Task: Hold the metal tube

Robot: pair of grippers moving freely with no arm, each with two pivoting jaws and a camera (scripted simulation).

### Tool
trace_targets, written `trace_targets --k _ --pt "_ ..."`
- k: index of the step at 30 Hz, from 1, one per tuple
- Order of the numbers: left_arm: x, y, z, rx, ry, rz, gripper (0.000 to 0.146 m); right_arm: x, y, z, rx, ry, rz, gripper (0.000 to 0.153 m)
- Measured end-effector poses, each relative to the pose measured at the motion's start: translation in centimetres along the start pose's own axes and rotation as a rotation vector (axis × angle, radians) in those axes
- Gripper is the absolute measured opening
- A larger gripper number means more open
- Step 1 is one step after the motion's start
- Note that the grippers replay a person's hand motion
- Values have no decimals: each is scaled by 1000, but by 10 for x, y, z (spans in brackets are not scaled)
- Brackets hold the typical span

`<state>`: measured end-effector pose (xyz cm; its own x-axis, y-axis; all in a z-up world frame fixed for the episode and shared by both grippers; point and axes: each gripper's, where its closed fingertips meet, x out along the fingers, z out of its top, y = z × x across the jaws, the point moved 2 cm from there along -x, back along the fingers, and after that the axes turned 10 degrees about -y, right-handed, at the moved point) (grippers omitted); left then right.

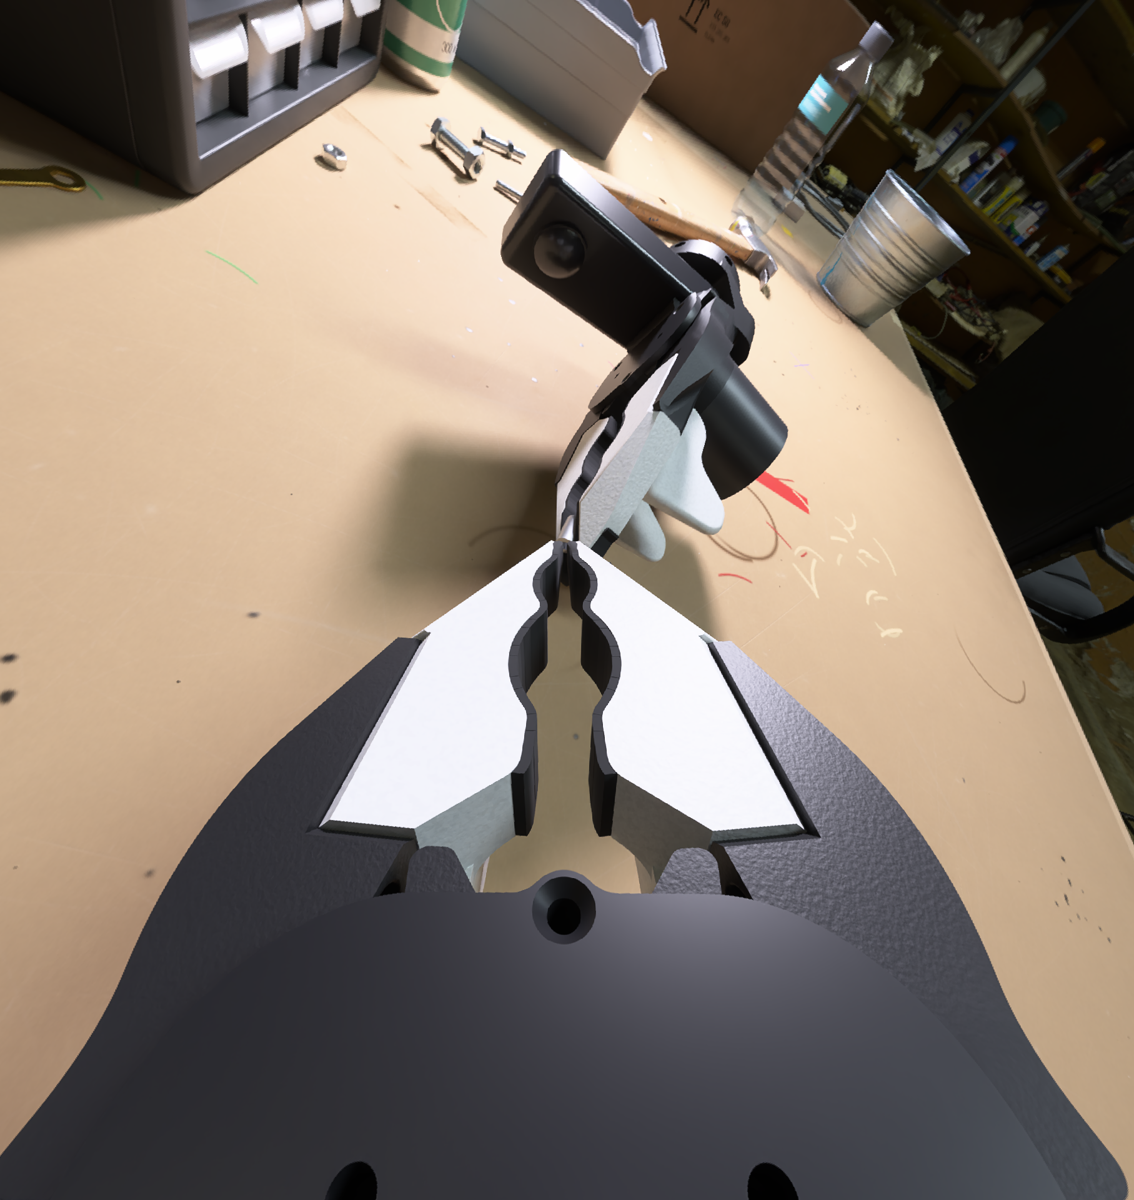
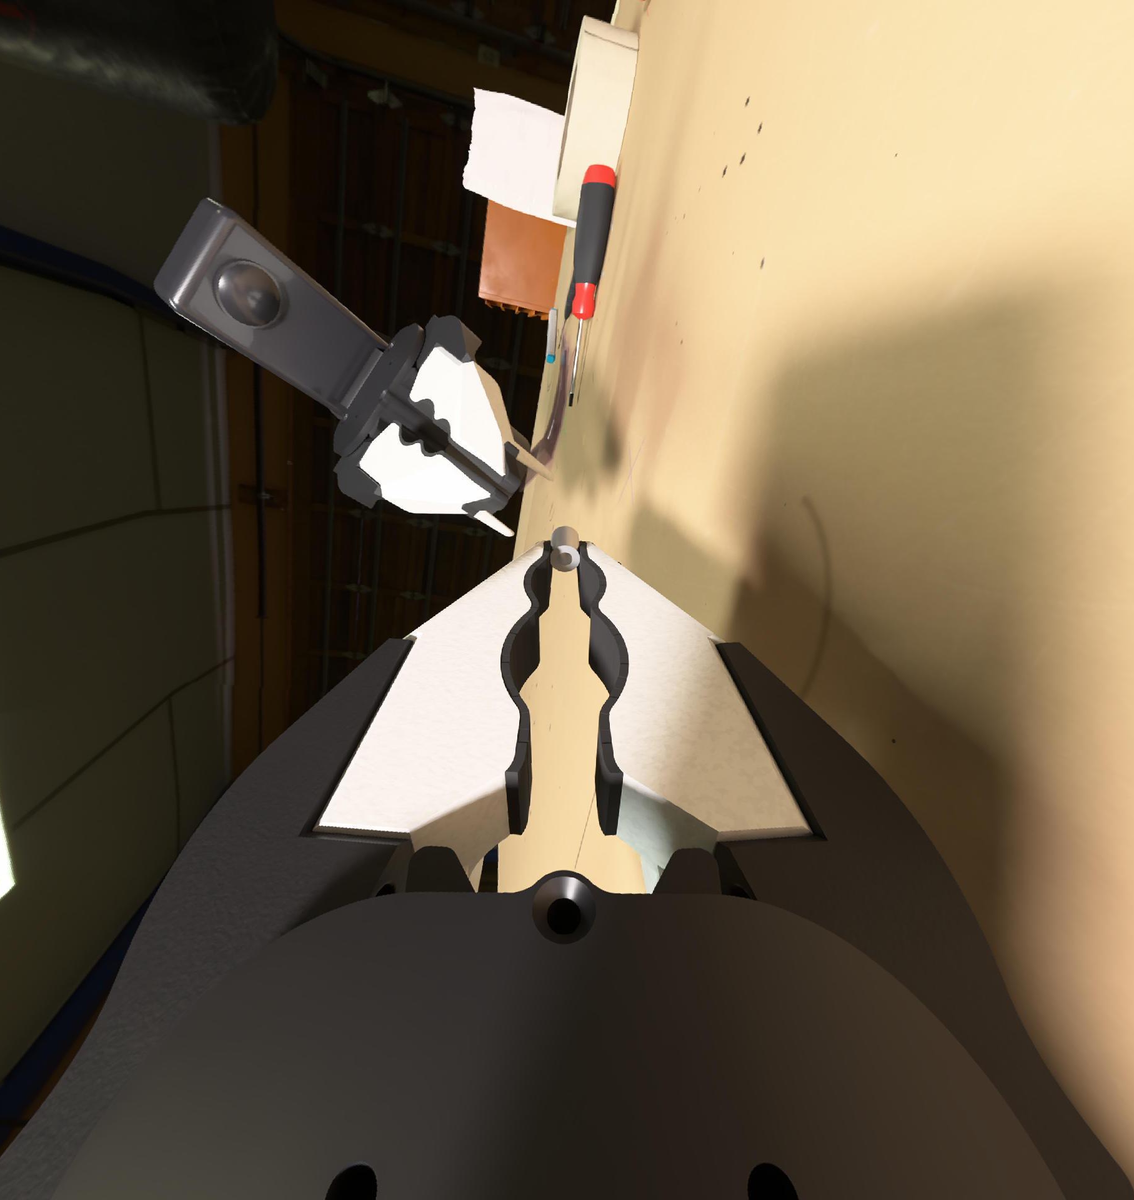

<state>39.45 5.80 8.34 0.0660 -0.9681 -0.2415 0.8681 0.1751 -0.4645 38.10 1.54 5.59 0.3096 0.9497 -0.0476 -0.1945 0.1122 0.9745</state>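
The metal tube (image 2: 564,557) is pinched only at the very tips of the right hand-held gripper (image 2: 564,558), above the table (image 2: 940,325), with the left hand-held gripper (image 1: 565,558) pressed together beside it, so a nudge could probably lever it loose.

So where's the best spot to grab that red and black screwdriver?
Probably the screwdriver is best taken by its thick handle, not the thin shaft. It lies flat on the table, so come straight down from above and pinch across the handle's width. The handle is fat enough to squeeze firmly. The shaft is skinny and sits close to the tabletop.
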Motion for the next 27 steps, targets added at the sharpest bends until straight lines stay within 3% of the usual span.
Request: trace_targets --k 27 --pt "4 5 -11 94 83 51 1 -1 -4 0 -48 -2 -58 7"
